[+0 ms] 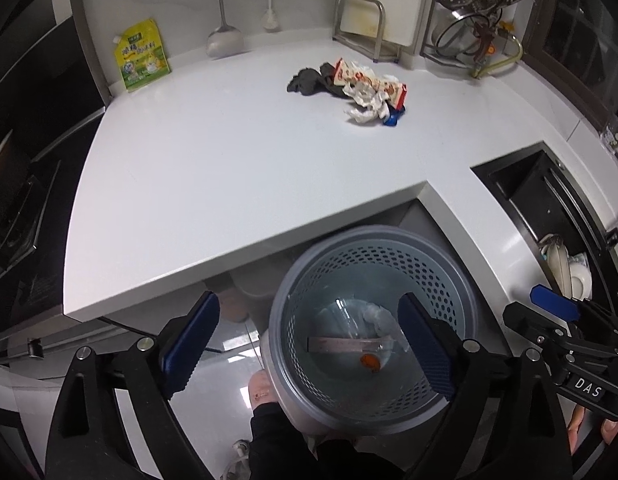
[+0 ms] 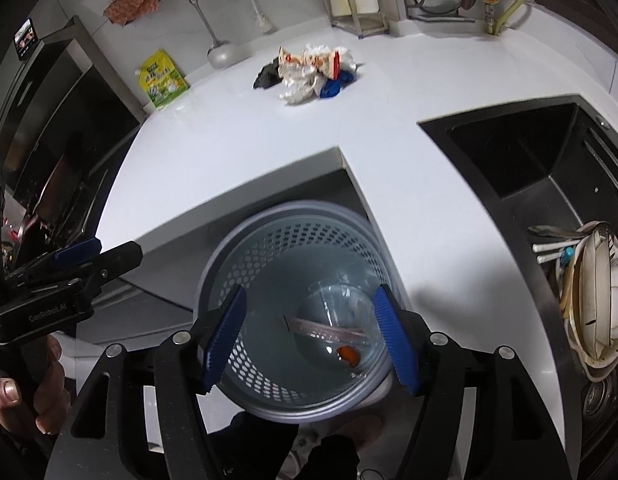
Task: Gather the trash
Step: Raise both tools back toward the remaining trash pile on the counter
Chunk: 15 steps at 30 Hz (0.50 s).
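Observation:
A pile of trash (image 1: 351, 88) lies on the white counter (image 1: 229, 152): a dark rag, crumpled white paper, a red-and-white wrapper and a blue piece. It also shows in the right wrist view (image 2: 309, 72). A grey perforated bin (image 1: 373, 320) stands on the floor below the counter edge, holding clear plastic, a strip and an orange bit (image 1: 369, 360); it also shows in the right wrist view (image 2: 301, 312). My left gripper (image 1: 309, 348) is open and empty above the bin. My right gripper (image 2: 309, 340) is open and empty above the bin.
A yellow-green pouch (image 1: 143, 56) leans on the back wall. A ladle (image 1: 223, 36) and brush hang there. A metal rack (image 1: 365, 28) stands at the back. A black sink (image 2: 549, 184) with dishes (image 2: 593, 300) lies right. A stove (image 1: 17, 200) lies left.

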Motion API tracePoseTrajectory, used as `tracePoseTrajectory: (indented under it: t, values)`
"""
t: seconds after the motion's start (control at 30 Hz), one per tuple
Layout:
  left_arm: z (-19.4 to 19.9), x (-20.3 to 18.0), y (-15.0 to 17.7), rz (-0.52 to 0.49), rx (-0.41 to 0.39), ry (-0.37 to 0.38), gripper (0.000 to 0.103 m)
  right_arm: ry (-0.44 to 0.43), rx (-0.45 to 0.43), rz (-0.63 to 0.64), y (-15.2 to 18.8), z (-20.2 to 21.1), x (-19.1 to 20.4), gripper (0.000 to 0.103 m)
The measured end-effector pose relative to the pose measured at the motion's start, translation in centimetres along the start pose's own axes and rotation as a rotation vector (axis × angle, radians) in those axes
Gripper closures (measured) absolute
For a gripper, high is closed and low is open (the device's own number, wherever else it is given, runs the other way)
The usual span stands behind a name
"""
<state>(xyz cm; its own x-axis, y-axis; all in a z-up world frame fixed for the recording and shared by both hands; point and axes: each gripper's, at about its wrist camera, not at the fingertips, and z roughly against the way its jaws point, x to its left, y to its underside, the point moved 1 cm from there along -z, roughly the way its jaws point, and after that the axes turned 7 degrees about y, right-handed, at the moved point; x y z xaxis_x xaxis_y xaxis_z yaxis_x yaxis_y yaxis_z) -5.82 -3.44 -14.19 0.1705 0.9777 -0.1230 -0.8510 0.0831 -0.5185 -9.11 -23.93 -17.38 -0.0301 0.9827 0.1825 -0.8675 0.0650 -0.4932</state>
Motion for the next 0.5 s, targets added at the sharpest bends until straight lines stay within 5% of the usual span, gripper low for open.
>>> tracePoseTrajectory:
  t: [0.5]
  values:
    - [2.2,2.9,-6.1,-0.015,-0.122,-0.039,0.007,0.04,-0.146,-0.009,-5.7,1.3,2.2,0.028]
